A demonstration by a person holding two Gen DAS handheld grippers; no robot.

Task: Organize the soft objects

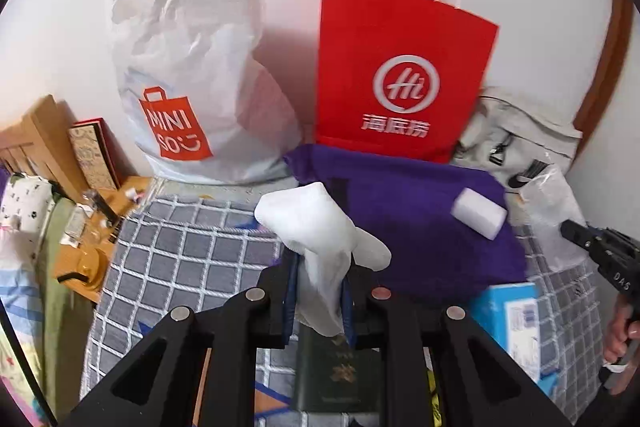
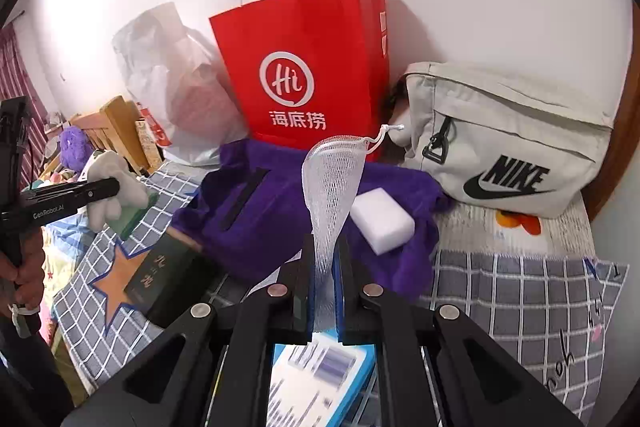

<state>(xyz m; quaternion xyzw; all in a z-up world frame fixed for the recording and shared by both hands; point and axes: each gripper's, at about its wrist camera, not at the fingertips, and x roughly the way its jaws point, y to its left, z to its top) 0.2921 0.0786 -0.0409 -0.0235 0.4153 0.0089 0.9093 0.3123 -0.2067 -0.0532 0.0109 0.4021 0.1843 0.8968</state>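
Against the white wall stands a red paper bag [image 1: 404, 75] with white twisted-cord handles, printed with a white ring around "Hi" and three Chinese characters, 海底捞. Beside it slumps a crinkled white plastic bag [image 1: 192, 67] bearing an orange shopping-bag logo that reads "MINI SO" with a little smile. On the other side leans a pale grey canvas bag [image 2: 512, 135] with a black "NIKE" swoosh and a black zip pull.

In front of the red bag a soft purple cloth [image 1: 420, 211] lies rumpled on the grey-and-white checked bedspread [image 1: 192, 247], and a white rectangular sponge block [image 1: 479, 213] rests on top of it.

The left gripper [image 1: 320, 291] is pinching a limp white sock [image 1: 320, 239], whose upper part flops over above the blue-padded fingers, held up over the near edge of the purple cloth. The right gripper [image 2: 325, 291] is clamped on a white mesh net pouch [image 2: 332, 183] with a drawstring cord at its top; the netting stands up narrow at the pinch and widens above, in front of the purple cloth and sponge.

A dark green booklet [image 2: 168, 275] with gold lettering I cannot read lies on the bedspread near an orange star patch [image 2: 116, 283]. A light blue box [image 2: 320, 379] with blurred print sits under the right gripper. The left tool's side reads "GenRobot.AI".
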